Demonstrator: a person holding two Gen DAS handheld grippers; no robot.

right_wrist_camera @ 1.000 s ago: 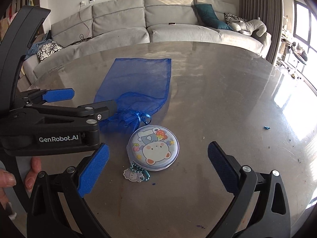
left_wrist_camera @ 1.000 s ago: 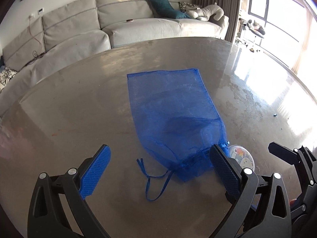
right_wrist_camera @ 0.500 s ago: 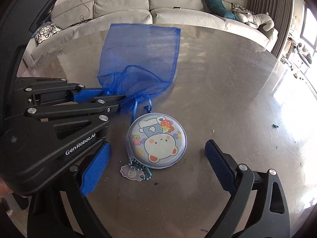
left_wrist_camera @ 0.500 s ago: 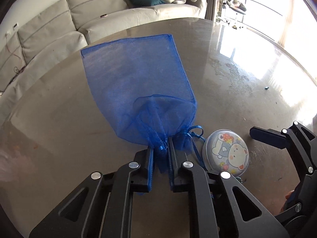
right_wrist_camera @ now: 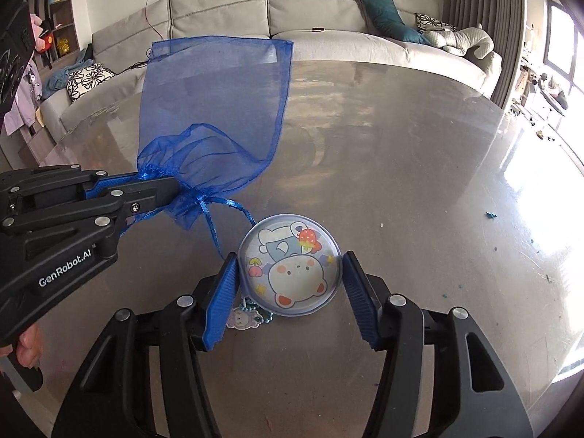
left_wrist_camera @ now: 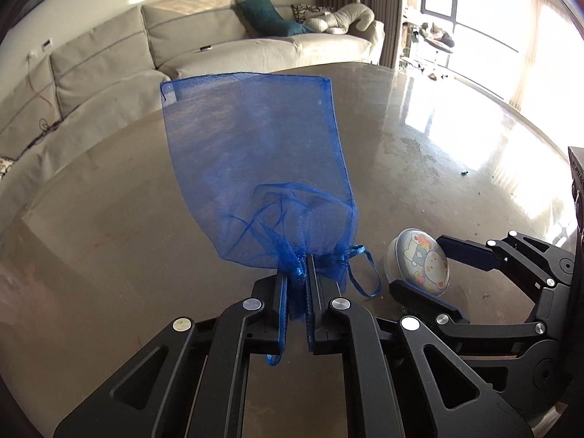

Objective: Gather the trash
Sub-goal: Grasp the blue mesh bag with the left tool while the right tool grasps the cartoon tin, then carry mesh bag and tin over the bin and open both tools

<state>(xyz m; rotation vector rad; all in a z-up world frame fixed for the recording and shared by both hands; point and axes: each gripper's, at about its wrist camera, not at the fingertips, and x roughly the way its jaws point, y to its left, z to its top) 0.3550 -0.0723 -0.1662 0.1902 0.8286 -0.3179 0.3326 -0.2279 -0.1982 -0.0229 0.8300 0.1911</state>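
Note:
My left gripper (left_wrist_camera: 296,273) is shut on the gathered mouth of a sheer blue drawstring bag (left_wrist_camera: 255,157), which is lifted off the round table (left_wrist_camera: 109,237). From the right wrist view the left gripper (right_wrist_camera: 175,191) holds the bag (right_wrist_camera: 215,109) at the left. My right gripper (right_wrist_camera: 290,266) is closed on a round pouch with a cartoon bear print (right_wrist_camera: 292,262), its blue pads touching both sides. A small charm on a bead chain (right_wrist_camera: 242,319) hangs from the pouch. The pouch (left_wrist_camera: 419,259) also shows at the right in the left wrist view.
A grey sectional sofa (right_wrist_camera: 310,11) with cushions curves behind the table. Small blue scraps (right_wrist_camera: 491,214) lie on the table at the right. Bright windows (left_wrist_camera: 474,7) are at the far right.
My left gripper closed on the bag's mouth and raised the bag. My right gripper moved forward and closed on the round pouch.

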